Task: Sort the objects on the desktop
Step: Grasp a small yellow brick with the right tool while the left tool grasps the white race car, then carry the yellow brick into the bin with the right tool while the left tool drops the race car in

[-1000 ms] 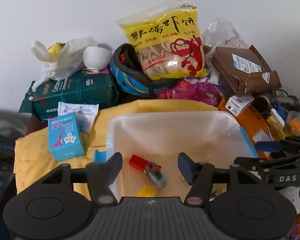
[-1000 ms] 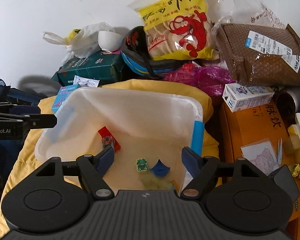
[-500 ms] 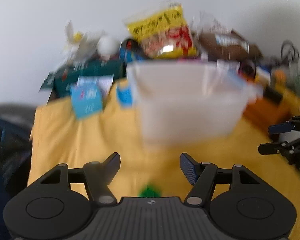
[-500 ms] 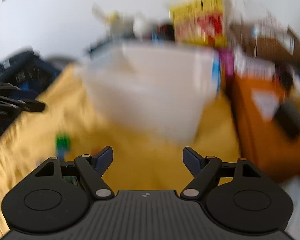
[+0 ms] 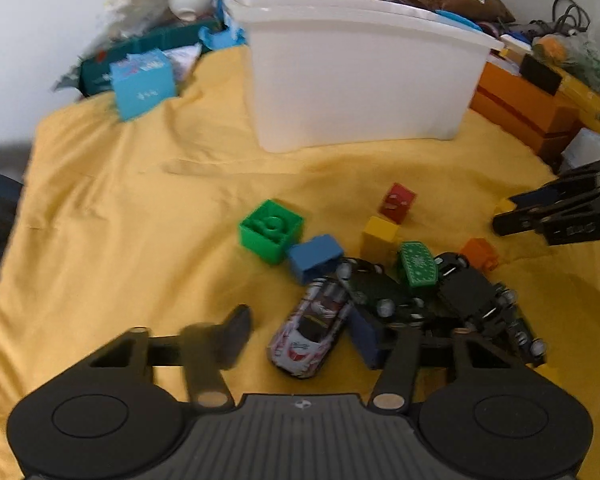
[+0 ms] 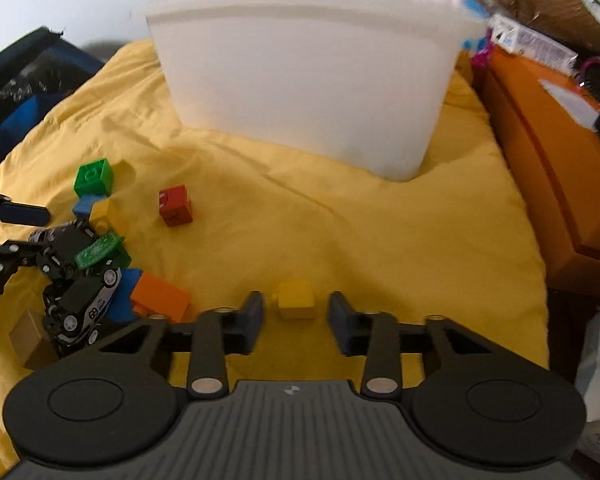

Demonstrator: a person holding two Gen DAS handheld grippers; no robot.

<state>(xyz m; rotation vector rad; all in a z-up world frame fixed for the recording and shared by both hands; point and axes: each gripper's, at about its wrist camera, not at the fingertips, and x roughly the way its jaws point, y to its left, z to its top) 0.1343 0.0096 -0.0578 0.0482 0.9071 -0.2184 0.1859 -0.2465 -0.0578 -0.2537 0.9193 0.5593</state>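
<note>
A white plastic bin [image 6: 308, 76] is seen standing on a yellow cloth [image 6: 340, 220], with small toys scattered on the cloth in front of it. The right gripper [image 6: 296, 316] is held low over the cloth in front of the bin, its jaws spread, and a yellow block [image 6: 295, 300] is framed between the fingertips without being touched by either. A red block [image 6: 175, 206] lies alone nearer the bin. Further from the bin, on its left-front side, a heap is shown: a green block [image 5: 271, 230], a blue block [image 5: 314, 257], an orange block [image 6: 160, 295], a green tile [image 5: 417, 263] and several toy cars, among them a white car [image 5: 308, 334]. The left gripper [image 5: 310, 330] is held over this heap, jaws wide apart, with the white car lying between the fingers and nothing gripped.
</note>
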